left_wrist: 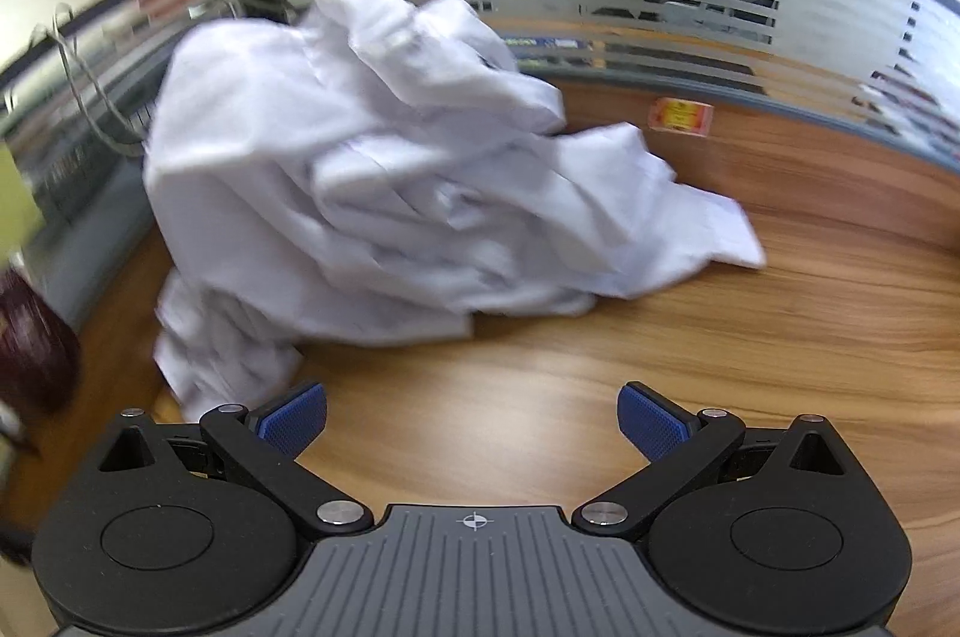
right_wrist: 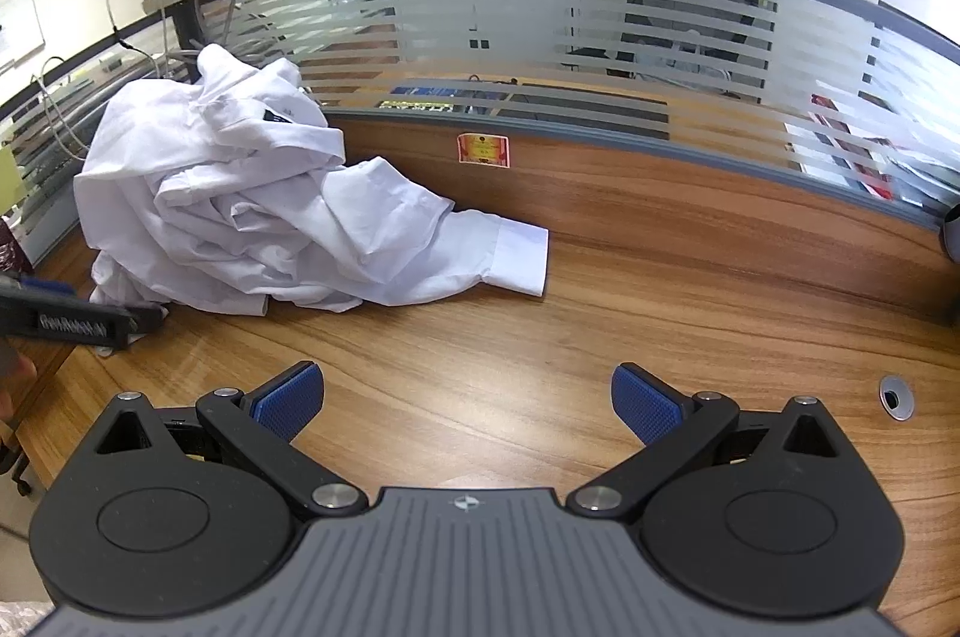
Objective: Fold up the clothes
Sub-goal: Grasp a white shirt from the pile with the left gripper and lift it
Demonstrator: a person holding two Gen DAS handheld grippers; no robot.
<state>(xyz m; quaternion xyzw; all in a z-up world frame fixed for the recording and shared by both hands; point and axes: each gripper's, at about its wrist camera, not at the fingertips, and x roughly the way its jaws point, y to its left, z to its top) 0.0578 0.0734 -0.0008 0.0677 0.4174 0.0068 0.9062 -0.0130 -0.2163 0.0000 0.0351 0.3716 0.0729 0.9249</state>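
Low in both frames, my left gripper point(left_wrist: 472, 421) and right gripper point(right_wrist: 467, 404) gape wide, empty, short of the crumpled white cotton shirt point(right_wrist: 252, 199) on the wooden desk point(right_wrist: 540, 349).

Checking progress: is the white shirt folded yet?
Not folded. The white shirt lies in a crumpled heap on the desk, one sleeve trailing out flat.

White shirt point(right_wrist: 252, 211) lies crumpled on wooden desk point(right_wrist: 540, 367); right gripper point(right_wrist: 465, 400) spread wide, empty, well apart from it.
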